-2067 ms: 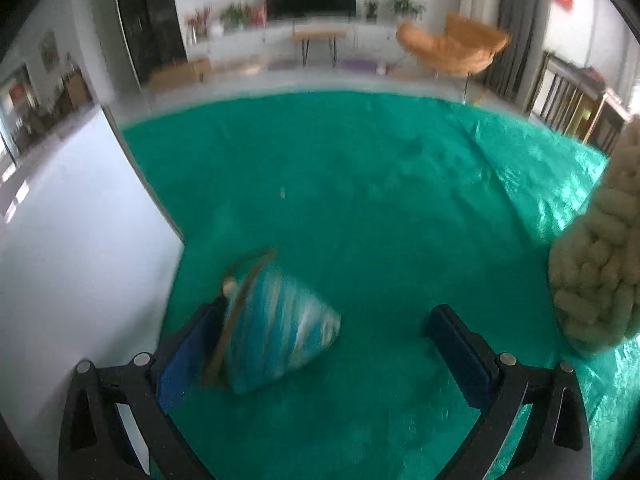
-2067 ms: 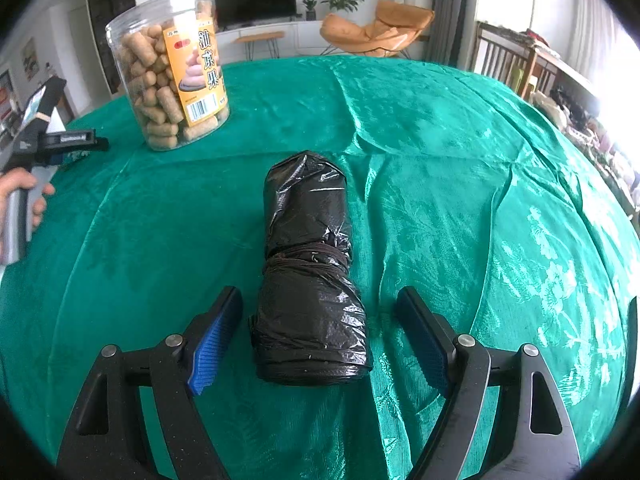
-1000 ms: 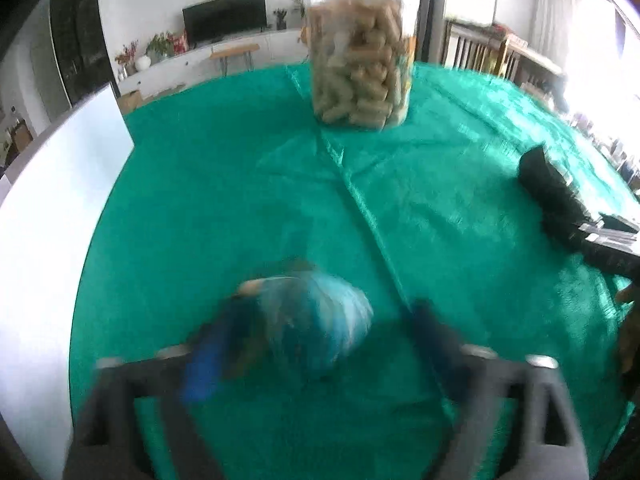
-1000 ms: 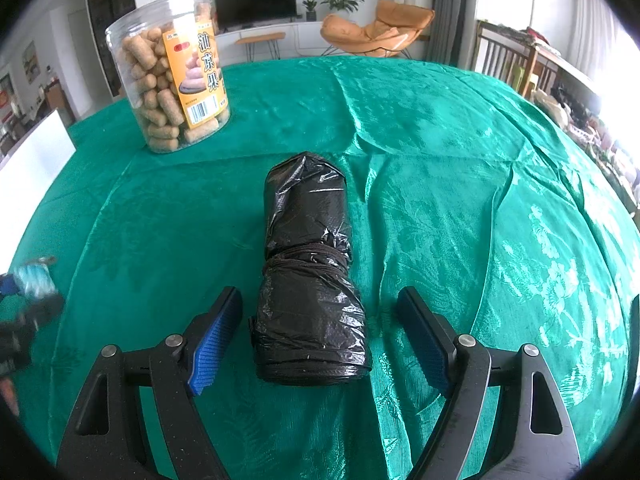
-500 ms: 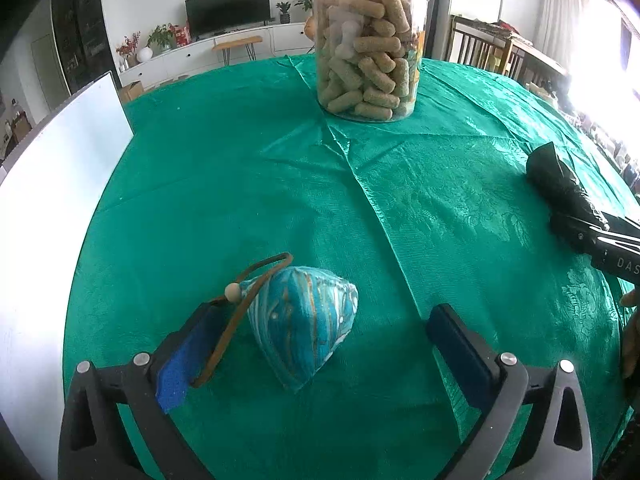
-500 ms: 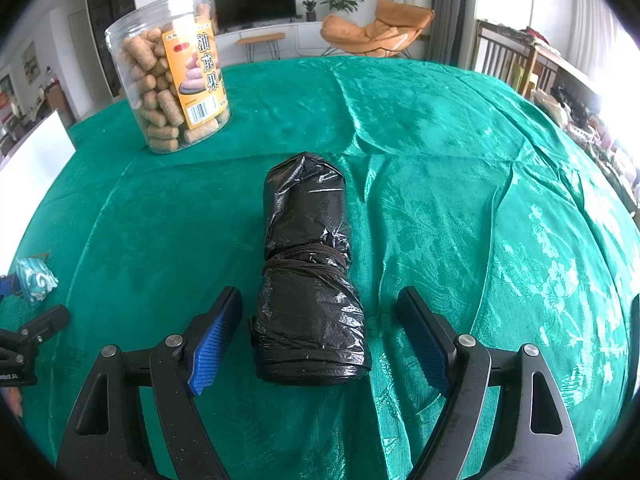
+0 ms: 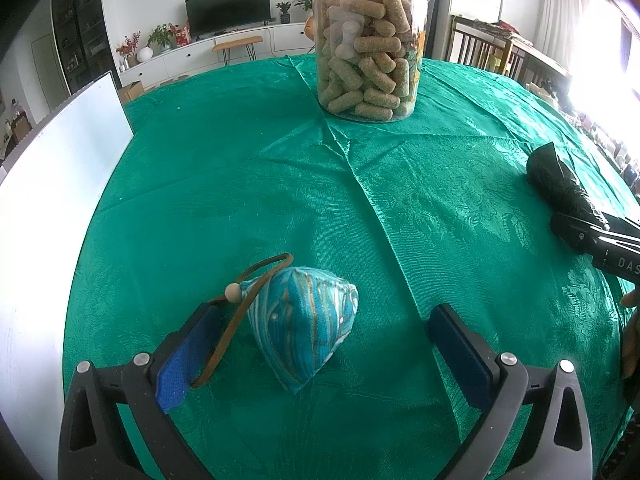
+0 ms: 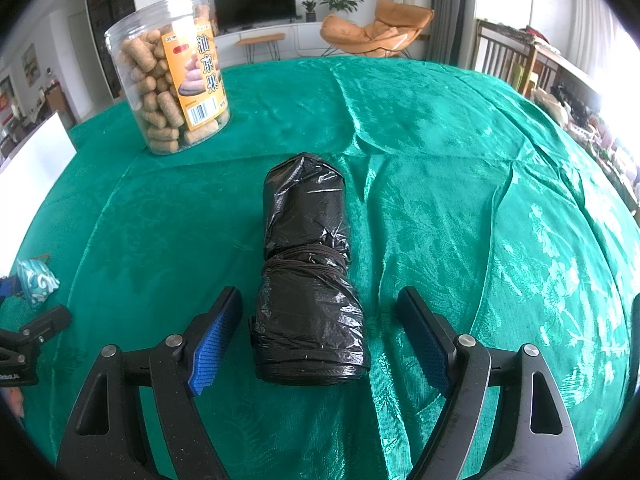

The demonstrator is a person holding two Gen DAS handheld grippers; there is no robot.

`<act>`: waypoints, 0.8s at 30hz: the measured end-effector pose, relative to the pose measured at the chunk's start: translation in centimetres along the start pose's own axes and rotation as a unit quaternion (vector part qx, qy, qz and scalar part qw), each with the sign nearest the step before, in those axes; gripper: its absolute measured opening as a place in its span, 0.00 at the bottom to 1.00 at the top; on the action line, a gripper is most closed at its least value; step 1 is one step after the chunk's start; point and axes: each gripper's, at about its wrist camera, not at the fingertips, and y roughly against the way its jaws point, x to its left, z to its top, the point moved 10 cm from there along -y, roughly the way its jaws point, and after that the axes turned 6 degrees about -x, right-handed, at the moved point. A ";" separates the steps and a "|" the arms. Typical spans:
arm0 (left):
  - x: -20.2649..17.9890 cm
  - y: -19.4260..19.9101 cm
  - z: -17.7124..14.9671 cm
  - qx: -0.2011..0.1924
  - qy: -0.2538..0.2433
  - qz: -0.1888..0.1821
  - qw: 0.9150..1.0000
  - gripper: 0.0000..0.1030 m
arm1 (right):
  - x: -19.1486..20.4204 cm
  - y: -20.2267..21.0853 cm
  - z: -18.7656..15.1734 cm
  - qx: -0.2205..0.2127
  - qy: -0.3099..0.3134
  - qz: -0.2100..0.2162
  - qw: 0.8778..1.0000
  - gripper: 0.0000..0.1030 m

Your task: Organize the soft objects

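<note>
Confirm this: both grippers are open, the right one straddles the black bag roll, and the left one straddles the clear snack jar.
One thing is wrong. The left gripper straddles the blue patterned pouch, not the snack jar, which stands far across the green cloth, as the left wrist view shows. The rest holds: both grippers are open, and the right gripper straddles the black bag roll.

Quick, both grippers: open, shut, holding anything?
Left gripper: open around the blue striped fabric pouch, not gripping.
Right gripper: open around the black plastic bag roll, not gripping.
</note>
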 end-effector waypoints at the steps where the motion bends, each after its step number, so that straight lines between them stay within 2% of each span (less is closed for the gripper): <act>1: 0.0 0.0 0.0 0.000 0.000 0.000 1.000 1.00 | 0.0 0.0 0.0 0.000 0.000 0.000 1.000 0.80; 19: -0.1 0.0 0.0 0.002 -0.004 -0.002 1.000 1.00 | 0.2 -0.2 0.1 -0.002 -0.006 0.008 1.000 0.81; 24: 0.0 0.1 0.1 0.041 -0.006 -0.035 0.999 0.98 | 0.1 -0.2 0.6 -0.002 -0.036 0.043 0.998 0.81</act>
